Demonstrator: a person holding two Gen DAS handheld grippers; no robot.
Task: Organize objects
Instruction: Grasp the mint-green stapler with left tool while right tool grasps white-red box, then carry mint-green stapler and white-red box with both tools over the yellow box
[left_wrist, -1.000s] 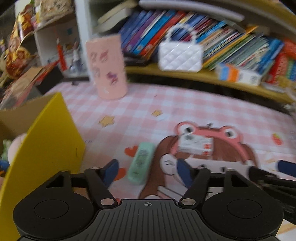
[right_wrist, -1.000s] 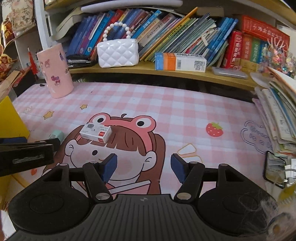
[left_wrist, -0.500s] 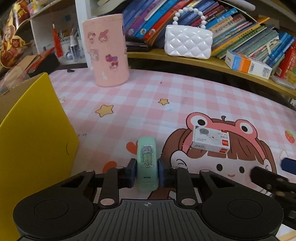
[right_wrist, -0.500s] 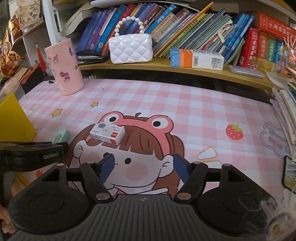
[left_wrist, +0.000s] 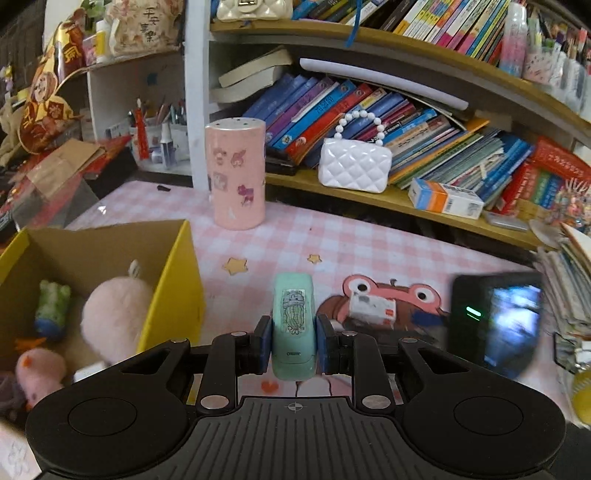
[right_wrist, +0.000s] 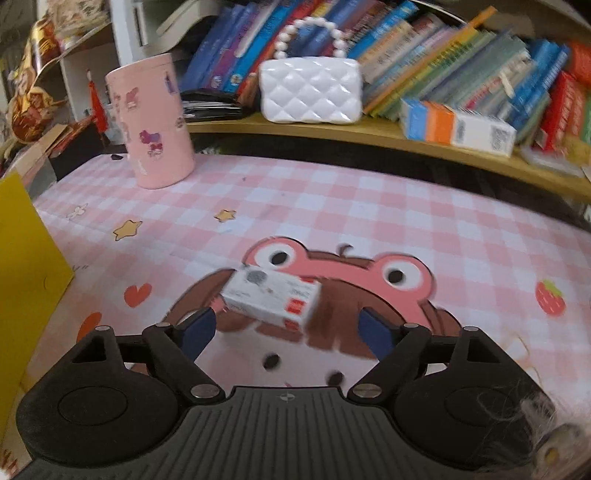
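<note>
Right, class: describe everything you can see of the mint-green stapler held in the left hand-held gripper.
The stapler is small, mint green, apparently plastic, with rounded corners. A sticker on its top shows a jellyfish-like drawing, and tiny dark lettering marks the near end. It points straight away from the camera, roughly level. The left hand-held gripper clamps it, one blue pad on each long side. It appears lifted above the pink checked mat, right of the yellow box. Its underside is hidden.

The left gripper (left_wrist: 293, 341) is clamped on a mint-green plastic stapler (left_wrist: 294, 325); the right gripper (right_wrist: 282, 330) is held spread wide beside it.
</note>
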